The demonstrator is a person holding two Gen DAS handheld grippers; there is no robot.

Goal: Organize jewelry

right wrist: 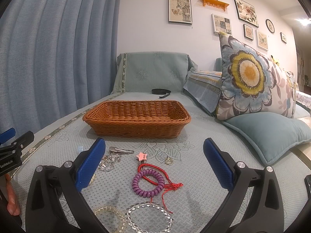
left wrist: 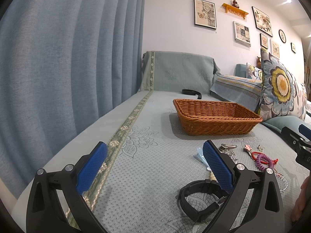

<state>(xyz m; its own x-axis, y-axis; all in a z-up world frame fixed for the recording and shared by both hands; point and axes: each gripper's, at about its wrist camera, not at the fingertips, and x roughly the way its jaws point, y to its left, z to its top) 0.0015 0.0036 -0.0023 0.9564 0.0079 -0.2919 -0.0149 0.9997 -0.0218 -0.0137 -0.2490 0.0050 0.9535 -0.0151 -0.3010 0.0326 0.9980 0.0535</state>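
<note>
A brown wicker basket (left wrist: 216, 116) (right wrist: 137, 117) stands on the teal sofa cover. Jewelry lies in front of it: a purple coil band (right wrist: 148, 182) (left wrist: 262, 160) over a red cord (right wrist: 171, 185), a clear bead bracelet (right wrist: 149, 219), a yellowish bead bracelet (right wrist: 110, 211), a silver hair clip (right wrist: 120, 150) (left wrist: 227, 147), a pink star clip (right wrist: 142, 156) (left wrist: 248, 147), a small ring (right wrist: 168, 161). A black watch (left wrist: 196, 198) lies by my left gripper's right finger. My left gripper (left wrist: 155, 165) is open and empty. My right gripper (right wrist: 154, 163) is open, above the coil band.
A blue curtain (left wrist: 68, 58) hangs at the left. A floral pillow (right wrist: 252, 81) and a teal cushion (right wrist: 272, 132) lie at the right. A black strap (right wrist: 161, 92) lies behind the basket. The left gripper shows at the right wrist view's left edge (right wrist: 13, 149).
</note>
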